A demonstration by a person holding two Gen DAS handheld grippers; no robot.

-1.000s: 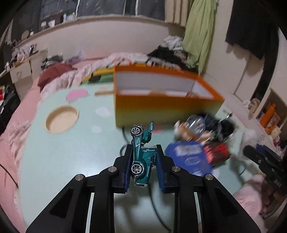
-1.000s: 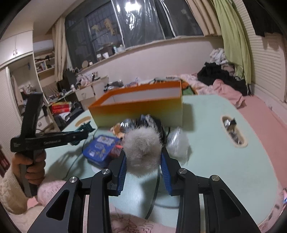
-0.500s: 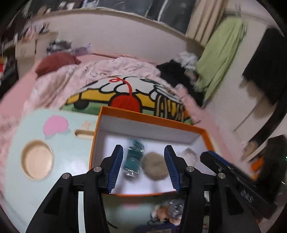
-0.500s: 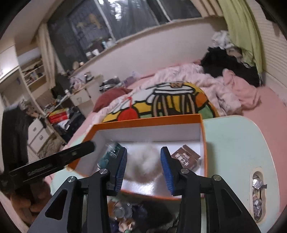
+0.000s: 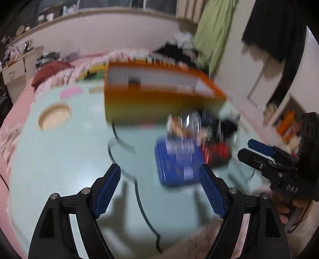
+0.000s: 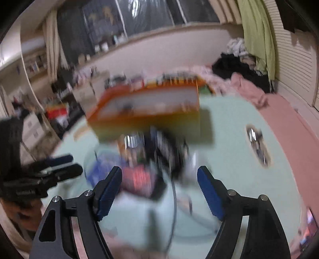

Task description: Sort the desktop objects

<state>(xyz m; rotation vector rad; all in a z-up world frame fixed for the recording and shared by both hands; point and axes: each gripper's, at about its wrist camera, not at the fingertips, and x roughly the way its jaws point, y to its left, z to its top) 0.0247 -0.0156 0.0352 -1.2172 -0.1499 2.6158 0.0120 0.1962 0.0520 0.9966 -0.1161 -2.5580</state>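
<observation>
Toy car, fur ball now in orange box (image 5: 159, 103) | both hand-held grippers (image 5: 159, 187) (image 6: 159, 189) empty, jaws opening wide | back over bench (image 5: 59, 159) clutter; blue box (image 5: 177, 159) likely next.

Both views heavily motion-blurred: orange box (image 5: 159, 99) and the clutter in front of it smear, worse in the right wrist view. Near fingers (image 5: 108, 189) stay sharp. Indoor artificial light from above, moderately dim; window (image 6: 139, 18) is dark with faint glare. Finger shadows fall on the tabletop (image 5: 59, 159). Strong fisheye bowing and black vignette at the corners.
</observation>
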